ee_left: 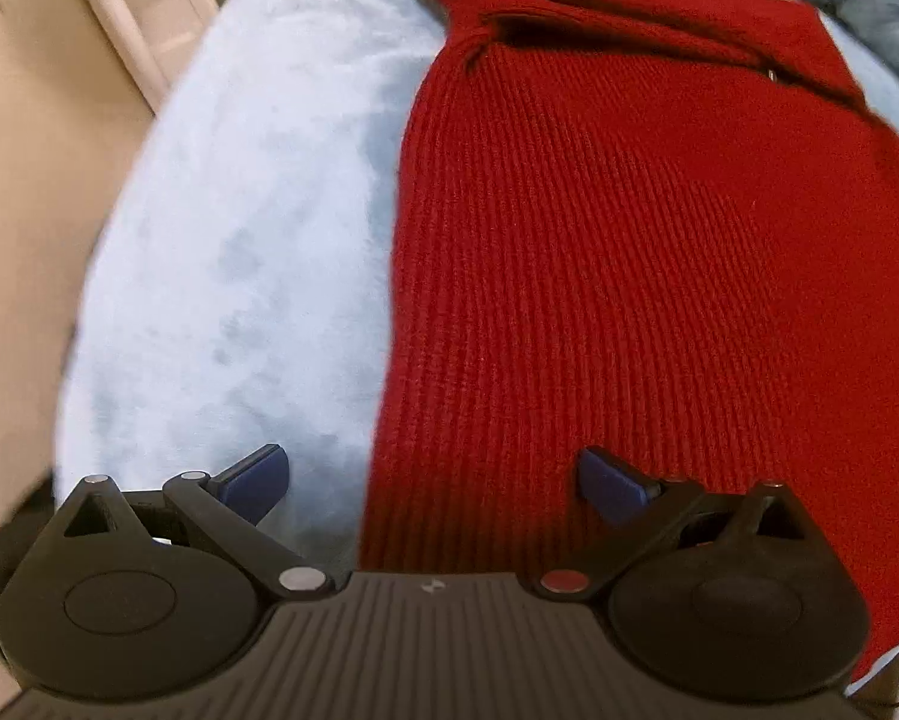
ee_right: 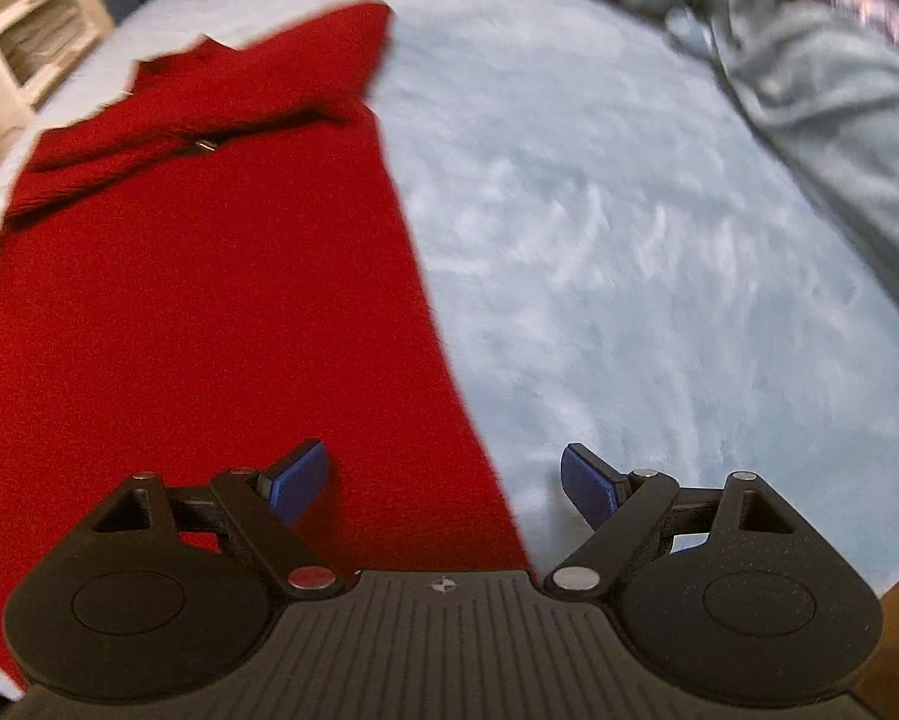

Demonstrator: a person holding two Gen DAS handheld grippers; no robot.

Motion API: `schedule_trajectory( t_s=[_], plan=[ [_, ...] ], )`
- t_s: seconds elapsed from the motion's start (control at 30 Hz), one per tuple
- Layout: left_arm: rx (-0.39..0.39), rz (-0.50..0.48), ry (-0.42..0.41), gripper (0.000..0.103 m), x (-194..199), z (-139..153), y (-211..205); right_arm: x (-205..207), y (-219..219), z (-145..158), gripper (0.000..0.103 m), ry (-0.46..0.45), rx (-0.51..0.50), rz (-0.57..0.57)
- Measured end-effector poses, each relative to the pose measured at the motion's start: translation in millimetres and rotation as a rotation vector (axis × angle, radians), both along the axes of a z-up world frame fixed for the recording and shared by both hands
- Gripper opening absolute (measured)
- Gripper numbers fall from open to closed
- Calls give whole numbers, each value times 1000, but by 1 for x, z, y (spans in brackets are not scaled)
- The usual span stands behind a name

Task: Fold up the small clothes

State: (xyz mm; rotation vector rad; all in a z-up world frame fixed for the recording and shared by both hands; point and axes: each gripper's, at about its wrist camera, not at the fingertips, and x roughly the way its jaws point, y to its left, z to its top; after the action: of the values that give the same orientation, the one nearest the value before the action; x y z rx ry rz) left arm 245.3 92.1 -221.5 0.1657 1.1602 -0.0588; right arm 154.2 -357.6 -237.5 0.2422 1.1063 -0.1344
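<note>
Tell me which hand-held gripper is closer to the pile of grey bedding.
Right. The right hand-held gripper straddles the sweater's edge facing the bedding; the left hand-held gripper straddles the far edge.

Pale blue fleece blanket (ee_right: 629,240), grey-green bedding (ee_right: 827,90), cream shelving (ee_right: 23,30) beyond.

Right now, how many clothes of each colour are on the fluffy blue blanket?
Red: 1, the red knitted garment
Grey-green: 1, the grey-green garment, bunched at the light blue blanket's far edge
Total: 2
</note>
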Motion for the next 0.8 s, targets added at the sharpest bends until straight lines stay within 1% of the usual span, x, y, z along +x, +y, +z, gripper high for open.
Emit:
schedule_trajectory(
  t_s=[0.07,0.17,0.27,0.33,0.37,0.43,0.47,0.53,0.6,0.73,0.8],
  plan=[
    [-47,32,33,103,6,-1,7,0,-2,-12,86,15,25,-7],
    [-78,47,44,103,5,0,13,-10,6,-16,90,-21,41,12],
    [-127,11,55,103,-3,2,9,-17,8,-17,90,-33,62,44],
    [-175,-40,71,103,-12,3,2,-21,9,-15,90,-28,90,67],
    [-181,-66,70,103,-17,3,-2,-21,9,-14,90,-23,104,79],
    [-138,-87,46,103,-23,3,-11,-22,10,-14,90,-19,102,98],
    [-131,-81,41,103,-23,1,-12,-22,9,-14,90,-18,101,101],
    [-145,-54,44,103,-21,-1,-11,-21,9,-16,91,-12,101,95],
    [-157,-32,55,103,-17,-3,-8,-20,9,-17,95,-11,104,92],
    [-136,-23,72,103,-11,-2,-12,-18,13,-22,102,-12,90,93],
    [-131,-16,73,103,-10,-3,-16,-19,17,-22,102,-13,74,95]
  ],
)
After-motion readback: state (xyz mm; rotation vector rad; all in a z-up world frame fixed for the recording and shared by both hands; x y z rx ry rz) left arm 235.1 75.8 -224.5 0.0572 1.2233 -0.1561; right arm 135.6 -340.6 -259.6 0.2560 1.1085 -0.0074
